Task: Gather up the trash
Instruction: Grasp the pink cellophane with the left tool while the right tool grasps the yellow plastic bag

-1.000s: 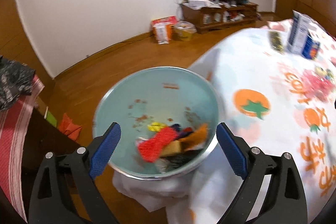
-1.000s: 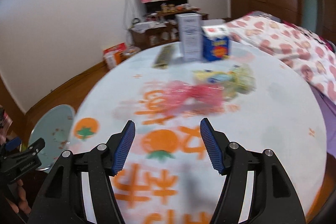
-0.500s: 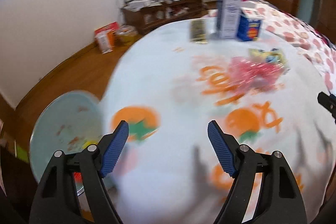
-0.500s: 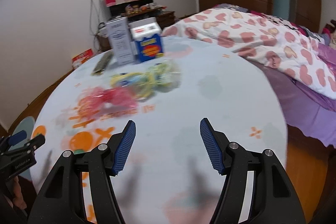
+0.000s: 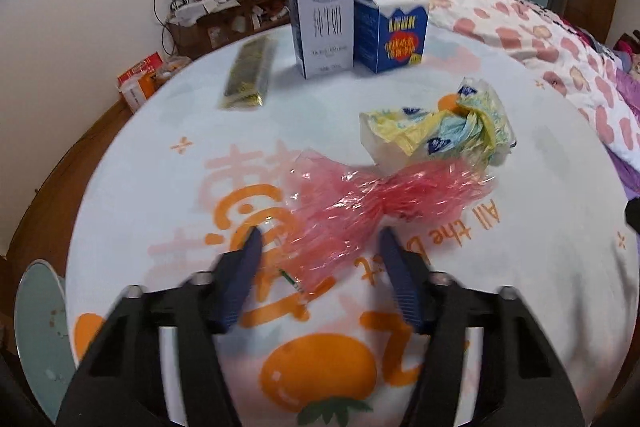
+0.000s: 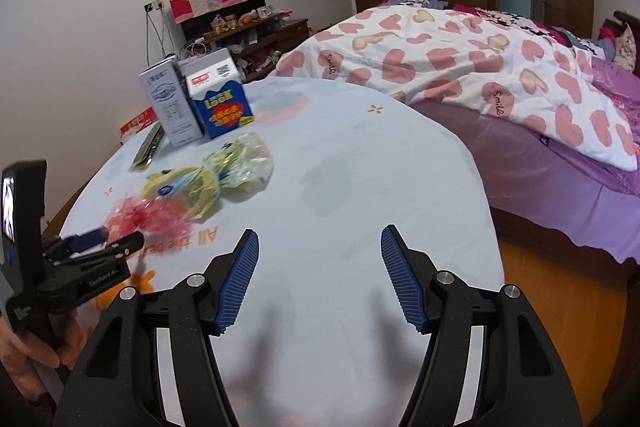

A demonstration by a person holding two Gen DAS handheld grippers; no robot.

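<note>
A crumpled pink plastic wrapper (image 5: 360,203) lies on the round table's printed cloth (image 5: 160,167). My left gripper (image 5: 320,239) hangs low over the wrapper's near end, which sits between its blue pads. The jaws are closing and neither pad visibly presses on it. A yellow and blue wrapper (image 5: 440,131) lies just beyond the pink one. In the right wrist view my right gripper (image 6: 318,239) stands open over bare cloth. There the left gripper (image 6: 116,243), held by a hand, is at the far left next to the pink wrapper (image 6: 148,217).
A pale teal bin (image 5: 36,315) stands off the table's near left edge. A grey carton (image 5: 324,11), a blue carton (image 5: 390,31) and a flat gold-black packet (image 5: 250,73) sit at the far side. A bed with a heart-print quilt (image 6: 480,67) lies to the right.
My left gripper swung from above the bin across the table to the pink wrapper, and its jaws narrowed. The right gripper drifted right over the table with its jaws unchanged.
</note>
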